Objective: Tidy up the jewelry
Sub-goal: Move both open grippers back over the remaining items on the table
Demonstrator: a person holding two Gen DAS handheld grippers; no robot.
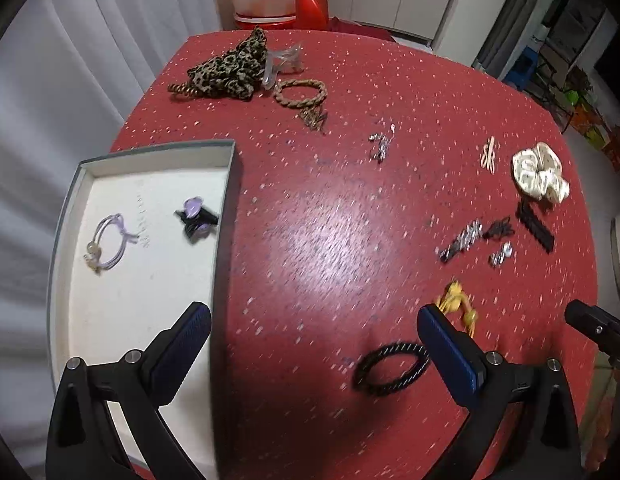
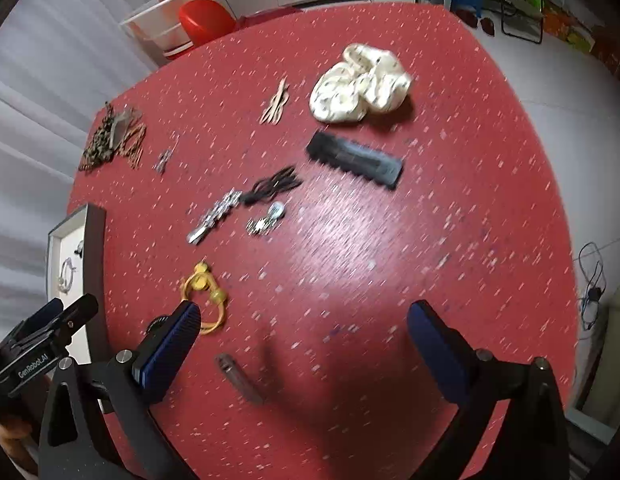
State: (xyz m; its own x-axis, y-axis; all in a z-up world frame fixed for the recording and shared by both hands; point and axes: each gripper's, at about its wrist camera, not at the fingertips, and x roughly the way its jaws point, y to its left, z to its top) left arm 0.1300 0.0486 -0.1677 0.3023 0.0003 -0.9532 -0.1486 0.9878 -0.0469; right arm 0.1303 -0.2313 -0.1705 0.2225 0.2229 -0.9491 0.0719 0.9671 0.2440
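The red speckled counter (image 1: 349,208) carries everything, and at its left edge sits the shallow grey-walled tray with a white floor (image 1: 230,168). In it lie a lilac elastic hair tie with pale beads (image 1: 108,246) and a small black-and-lilac clip (image 1: 196,218), well apart from each other. The rest is still loose on the counter: a leopard-print fabric scrunchie (image 1: 230,68), a cream satin scrunchie (image 2: 359,86), a long black toothed hair clip (image 2: 353,158), a black twisted cord bracelet (image 1: 391,368) and a yellow elastic tie with small charms (image 2: 204,298).

The left tool (image 1: 313,344) hangs released and empty, jaws wide, one finger over the tray and the other beside the black bracelet. The right tool (image 2: 304,334) is likewise spread wide with nothing in it, the yellow tie just beside its left finger.

That tie looks light, soft and springy (it would likely flop once lifted), so pinching across the elastic band seems safer than taking the hard, probably slippery charms.
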